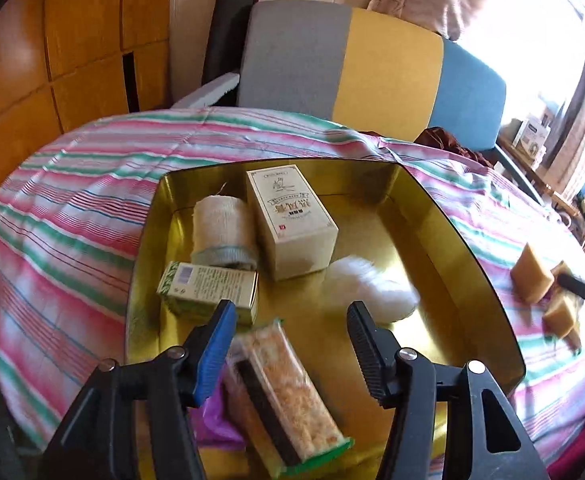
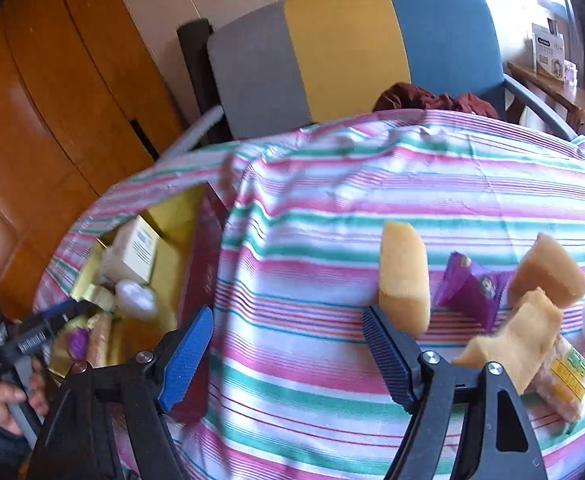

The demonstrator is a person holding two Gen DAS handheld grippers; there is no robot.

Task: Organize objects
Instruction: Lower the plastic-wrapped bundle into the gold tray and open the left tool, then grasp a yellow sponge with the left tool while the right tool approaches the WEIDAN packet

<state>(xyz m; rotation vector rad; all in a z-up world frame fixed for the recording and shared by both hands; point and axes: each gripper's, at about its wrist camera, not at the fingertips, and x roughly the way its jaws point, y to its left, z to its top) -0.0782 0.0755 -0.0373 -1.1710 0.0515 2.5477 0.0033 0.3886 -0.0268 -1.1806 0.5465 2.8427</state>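
Gold tray point(image 1: 472, 240) at frame centre, holding 1 cream box point(image 1: 292, 220). Right gripper point(image 2: 288, 344) released, empty; left gripper point(image 1: 290, 344) also released. Yellow sponge point(image 2: 404, 276) centre-right: probably light, soft; best pinched across narrow sides.

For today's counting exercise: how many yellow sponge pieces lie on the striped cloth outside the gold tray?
3. One upright sponge stands nearest the right hand-held gripper; a second lies beyond the purple packet; a third leans on a snack pack. More may be hidden.

bare gold tray floor point(image 1: 432, 264) right of the cream box point(image 1: 292, 220)
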